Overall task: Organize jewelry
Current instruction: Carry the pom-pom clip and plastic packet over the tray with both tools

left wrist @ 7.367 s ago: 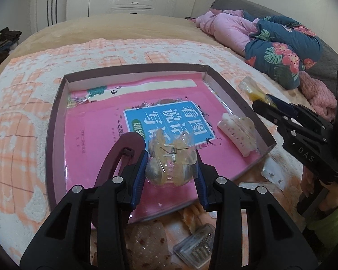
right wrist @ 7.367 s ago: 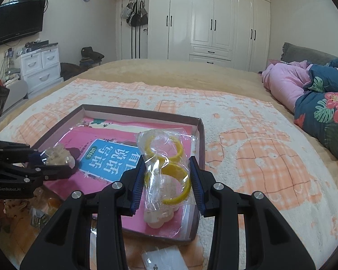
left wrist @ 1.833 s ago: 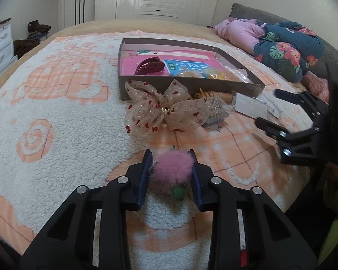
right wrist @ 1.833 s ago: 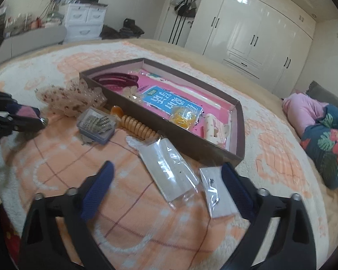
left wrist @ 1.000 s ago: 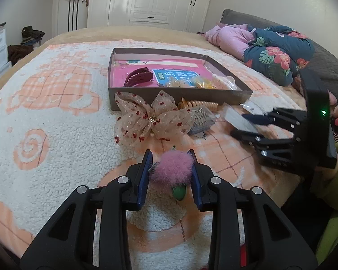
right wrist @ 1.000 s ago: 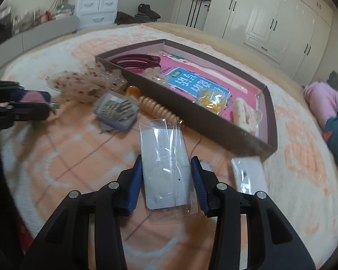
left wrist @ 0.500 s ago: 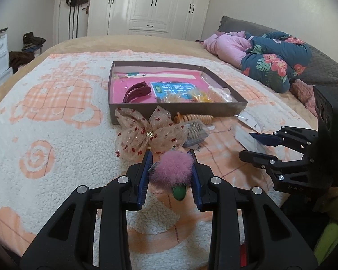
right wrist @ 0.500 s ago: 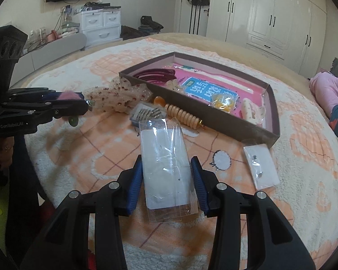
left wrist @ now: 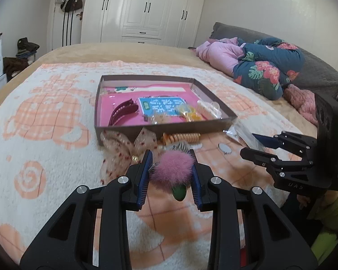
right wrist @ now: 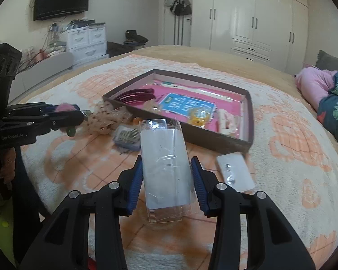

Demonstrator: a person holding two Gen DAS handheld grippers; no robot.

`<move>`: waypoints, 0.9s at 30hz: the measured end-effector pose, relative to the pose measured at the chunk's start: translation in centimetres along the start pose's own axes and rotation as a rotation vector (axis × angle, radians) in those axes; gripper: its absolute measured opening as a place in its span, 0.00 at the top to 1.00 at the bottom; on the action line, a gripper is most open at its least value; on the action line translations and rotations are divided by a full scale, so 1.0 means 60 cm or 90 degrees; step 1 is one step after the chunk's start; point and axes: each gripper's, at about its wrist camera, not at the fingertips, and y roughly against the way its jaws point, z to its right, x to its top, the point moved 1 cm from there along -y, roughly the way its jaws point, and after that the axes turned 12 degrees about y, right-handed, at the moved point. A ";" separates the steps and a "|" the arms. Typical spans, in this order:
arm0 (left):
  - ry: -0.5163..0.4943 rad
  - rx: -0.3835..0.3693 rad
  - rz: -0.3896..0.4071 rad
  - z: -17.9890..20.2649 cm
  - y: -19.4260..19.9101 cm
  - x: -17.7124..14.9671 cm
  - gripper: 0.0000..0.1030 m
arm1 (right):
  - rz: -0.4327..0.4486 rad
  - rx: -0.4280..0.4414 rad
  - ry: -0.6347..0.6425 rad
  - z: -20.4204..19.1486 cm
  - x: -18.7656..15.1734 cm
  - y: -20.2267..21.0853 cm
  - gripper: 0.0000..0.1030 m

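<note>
While raised above the blanket [left wrist: 45, 139], left gripper [left wrist: 170, 177] clamped on a pink pompom [left wrist: 172, 172], with a green bead [left wrist: 179, 192] dangling beneath. Just beyond, resting on the blanket against the near wall of the brown box [left wrist: 128, 132]: a sheer dotted bow [left wrist: 121, 148] and an orange spiral hair tie [left wrist: 180, 137]. Inside the box, from left to right: a maroon hair claw [left wrist: 122, 113], a blue-labelled pink book [left wrist: 162, 105], a bagged yellow ring [left wrist: 189, 112], a pale clip [left wrist: 210, 108]. Further right, right gripper [right wrist: 166, 180] pinched narrowly on a clear plastic sleeve with a white card [right wrist: 165, 164], held off the blanket in front of the box. Left of that sleeve, a small case of hairpins [right wrist: 127, 138] lying flat. Right of it, a second small white card packet [right wrist: 234, 173] lying near the box's front corner. Contents of both packets too small to identify.
</note>
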 end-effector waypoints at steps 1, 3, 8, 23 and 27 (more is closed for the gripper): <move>-0.001 -0.001 0.002 0.002 -0.001 0.003 0.77 | 0.001 -0.004 -0.003 0.003 0.000 0.001 0.61; -0.004 -0.005 0.006 0.006 -0.004 0.009 0.77 | 0.006 -0.016 -0.009 0.011 0.001 0.004 0.61; -0.006 -0.011 0.017 0.010 -0.013 0.026 0.77 | 0.036 -0.051 -0.027 0.033 0.003 0.015 0.61; -0.009 -0.032 0.040 0.026 -0.046 0.075 0.77 | 0.071 -0.109 -0.076 0.093 0.012 0.028 0.61; -0.011 -0.040 0.043 0.032 -0.056 0.090 0.77 | 0.073 -0.118 -0.077 0.100 0.018 0.024 0.61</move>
